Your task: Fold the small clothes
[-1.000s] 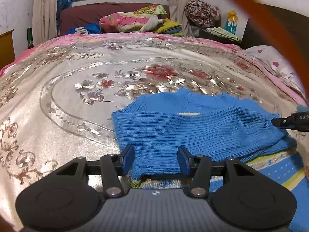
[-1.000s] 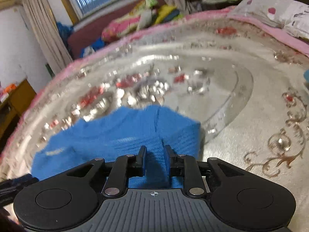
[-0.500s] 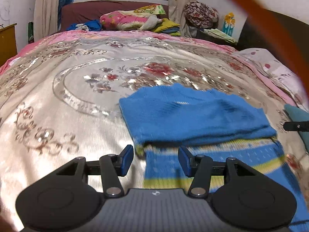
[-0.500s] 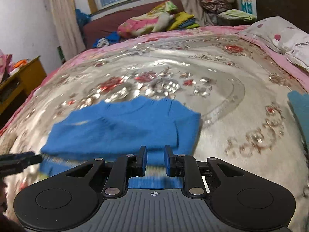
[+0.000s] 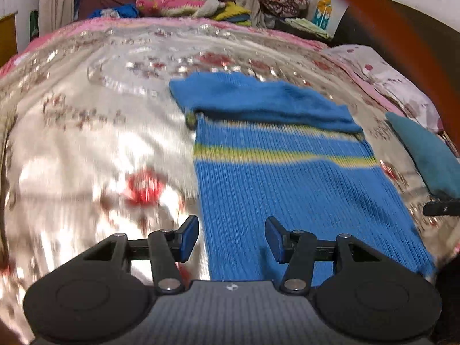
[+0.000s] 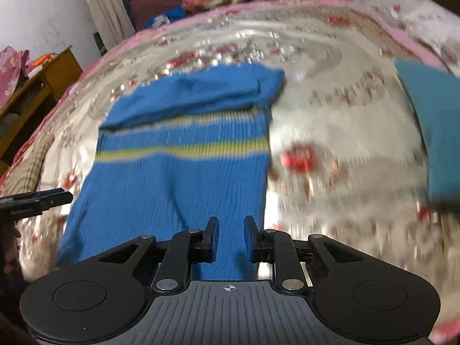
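Note:
A small blue knit sweater (image 5: 293,178) with a yellow stripe lies flat on the bed; its top part is folded down over the body. It also shows in the right wrist view (image 6: 178,155). My left gripper (image 5: 231,239) is open and empty, above the sweater's near left edge. My right gripper (image 6: 230,240) is open with a narrow gap, empty, above the sweater's near right part. The right gripper's tip shows at the right edge of the left wrist view (image 5: 442,207); the left gripper's tip shows at the left edge of the right wrist view (image 6: 37,199).
A shiny floral bedspread (image 5: 95,149) covers the bed. A teal folded cloth (image 5: 428,155) lies to the sweater's right, also in the right wrist view (image 6: 437,126). Pillows and piled clothes (image 5: 184,1) lie at the far end. A wooden cabinet (image 6: 34,92) stands left.
Both grippers have pulled back toward the sweater's near hem. The right gripper let go of the folded top part and opened slightly. More of the sweater's striped body is now in view.

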Available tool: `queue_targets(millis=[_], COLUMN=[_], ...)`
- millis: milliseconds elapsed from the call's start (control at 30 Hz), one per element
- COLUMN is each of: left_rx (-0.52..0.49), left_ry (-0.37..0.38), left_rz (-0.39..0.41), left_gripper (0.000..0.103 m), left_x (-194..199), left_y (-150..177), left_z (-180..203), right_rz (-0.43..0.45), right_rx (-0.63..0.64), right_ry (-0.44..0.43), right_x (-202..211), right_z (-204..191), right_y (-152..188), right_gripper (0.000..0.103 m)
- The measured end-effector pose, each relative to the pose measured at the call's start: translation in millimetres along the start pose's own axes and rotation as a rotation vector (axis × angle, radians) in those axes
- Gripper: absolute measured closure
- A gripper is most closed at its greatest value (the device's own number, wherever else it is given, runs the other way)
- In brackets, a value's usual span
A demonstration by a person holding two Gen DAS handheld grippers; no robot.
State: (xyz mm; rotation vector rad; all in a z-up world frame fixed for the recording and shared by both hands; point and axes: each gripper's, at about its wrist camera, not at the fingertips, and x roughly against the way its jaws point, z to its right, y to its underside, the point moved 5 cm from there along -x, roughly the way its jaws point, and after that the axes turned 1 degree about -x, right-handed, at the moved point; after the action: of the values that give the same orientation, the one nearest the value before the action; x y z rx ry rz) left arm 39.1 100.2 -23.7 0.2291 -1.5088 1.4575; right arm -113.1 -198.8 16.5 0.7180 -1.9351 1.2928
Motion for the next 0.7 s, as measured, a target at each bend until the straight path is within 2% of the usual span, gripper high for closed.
queue_targets(millis=[67,167,267,467,700], left_rx=[0.004,0.005,0.033,0.045,0.034], left_ry=[0.009,0.015,0.041,0.069,0.084], left_rz=[-0.022,-0.044,-0.067,-0.093,-0.109], left_gripper=[0.048,0.048,0.048,0.048,0.048], left_x=[4,10,12,9,9], left_y=[12,25,35,44,48], left_z=[2,4,3,7,12], right_rz=[-0.035,-0.062,-0.097,-0.144,-0.146], right_rx=[-0.025,-0.040,-0.089,-0.146,-0.114], right_ry=[-0.009,-0.001,-0.028,-0.054,-0.056], right_x=[2,6,5,-10,-14], right_z=[4,7,11,12,4], right_y=[15,32,47,60,61], right_gripper=[0.078,0.078,0.077,0.075,0.071])
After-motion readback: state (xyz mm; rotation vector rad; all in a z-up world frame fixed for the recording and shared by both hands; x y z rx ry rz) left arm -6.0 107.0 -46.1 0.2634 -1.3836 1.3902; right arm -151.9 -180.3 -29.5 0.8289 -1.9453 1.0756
